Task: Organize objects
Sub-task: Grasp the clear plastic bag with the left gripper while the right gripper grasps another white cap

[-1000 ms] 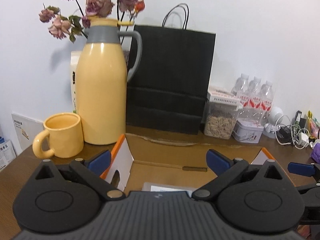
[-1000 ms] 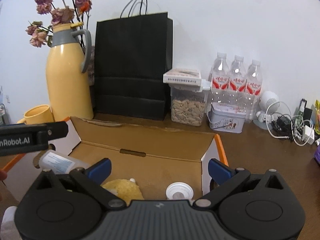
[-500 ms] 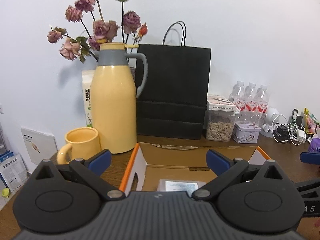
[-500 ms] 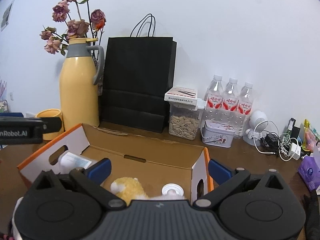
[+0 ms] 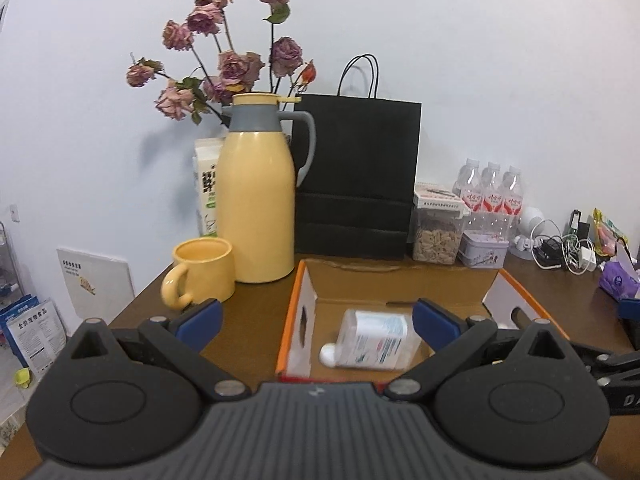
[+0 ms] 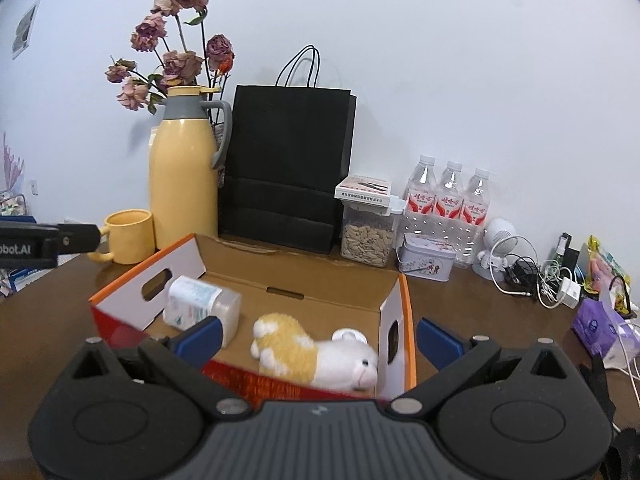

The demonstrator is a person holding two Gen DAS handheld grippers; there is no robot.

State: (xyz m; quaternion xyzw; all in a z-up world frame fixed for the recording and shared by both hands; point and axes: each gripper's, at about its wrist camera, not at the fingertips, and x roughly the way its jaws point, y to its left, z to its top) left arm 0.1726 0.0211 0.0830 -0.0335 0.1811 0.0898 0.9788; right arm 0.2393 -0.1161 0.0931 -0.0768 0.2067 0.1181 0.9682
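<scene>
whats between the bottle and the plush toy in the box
Nothing: bare cardboard floor separates the clear bottle from the plush toy inside the box, seen in the right wrist view.

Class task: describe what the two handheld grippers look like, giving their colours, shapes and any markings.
Both the left gripper and the right gripper have matte black bodies with a ribbed grey centre plate, two round discs, silver pivot pins and blue fingertip pads. White lettering ending "bot.AI" marks the left gripper's side.

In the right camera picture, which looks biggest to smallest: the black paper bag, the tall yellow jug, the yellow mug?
1. Black paper bag
2. Tall yellow jug
3. Yellow mug

All three stand about equally far back, so nearness hardly skews this.
</scene>
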